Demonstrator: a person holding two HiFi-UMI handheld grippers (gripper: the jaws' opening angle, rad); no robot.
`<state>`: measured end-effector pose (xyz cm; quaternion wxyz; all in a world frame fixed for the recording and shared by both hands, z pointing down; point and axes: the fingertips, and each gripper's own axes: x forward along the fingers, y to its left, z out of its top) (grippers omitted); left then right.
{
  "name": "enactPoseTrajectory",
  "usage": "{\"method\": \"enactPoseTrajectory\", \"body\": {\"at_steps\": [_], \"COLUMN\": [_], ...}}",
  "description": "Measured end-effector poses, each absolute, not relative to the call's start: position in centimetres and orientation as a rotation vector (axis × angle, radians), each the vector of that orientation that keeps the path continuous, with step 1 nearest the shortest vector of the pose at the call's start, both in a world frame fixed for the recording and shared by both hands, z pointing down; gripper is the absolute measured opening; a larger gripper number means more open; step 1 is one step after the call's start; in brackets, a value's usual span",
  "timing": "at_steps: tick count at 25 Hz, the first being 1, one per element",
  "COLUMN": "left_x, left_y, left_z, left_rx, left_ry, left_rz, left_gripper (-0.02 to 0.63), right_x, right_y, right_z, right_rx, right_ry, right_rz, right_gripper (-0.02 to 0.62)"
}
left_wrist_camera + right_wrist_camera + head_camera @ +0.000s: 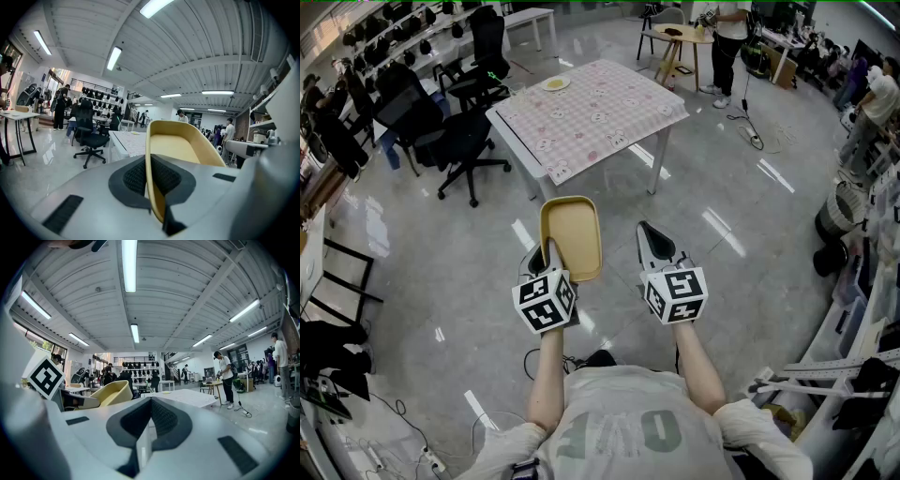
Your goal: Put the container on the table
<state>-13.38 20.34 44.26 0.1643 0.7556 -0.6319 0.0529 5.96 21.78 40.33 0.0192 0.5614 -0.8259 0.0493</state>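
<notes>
— short of the table (591, 112), over the grey floor (750, 253), the container (571, 236) is held in the air by the left gripper (551, 248).
— how is it gripped?
— its rim on the side away from the table is pinched between the two jaws. in the left gripper view the yellow wall of the container (176, 145) is seen clamped edge-on by the left gripper (152, 180), and its open hollow is pointed toward the table (129, 140).
— and the other one?
— the right gripper (658, 246) is carried just beside the container, equally short of the table. its jaws are pressed together and nothing is held between them, as is shown in the right gripper view (149, 425).
— what is noted on the table?
— a checked cloth is spread over it, and a plate (555, 83) is set near its far corner. office chairs (459, 141) are parked beside the table, and a person (727, 37) is seen standing well beyond it.
</notes>
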Motion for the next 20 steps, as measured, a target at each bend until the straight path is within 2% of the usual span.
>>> {"method": "enactPoseTrajectory", "body": {"at_steps": [20], "left_x": [-15.7], "left_y": [19.2], "left_z": [45.0], "left_rx": [2.124], "left_ry": [-1.860], "left_rz": [0.173], "left_gripper": [0.029], "right_x": [3.6], "right_y": [21.8], "right_z": [44.2], "right_rx": [1.589], "right_ry": [-2.676], "right_rz": [0.319], "right_gripper": [0.029]}}
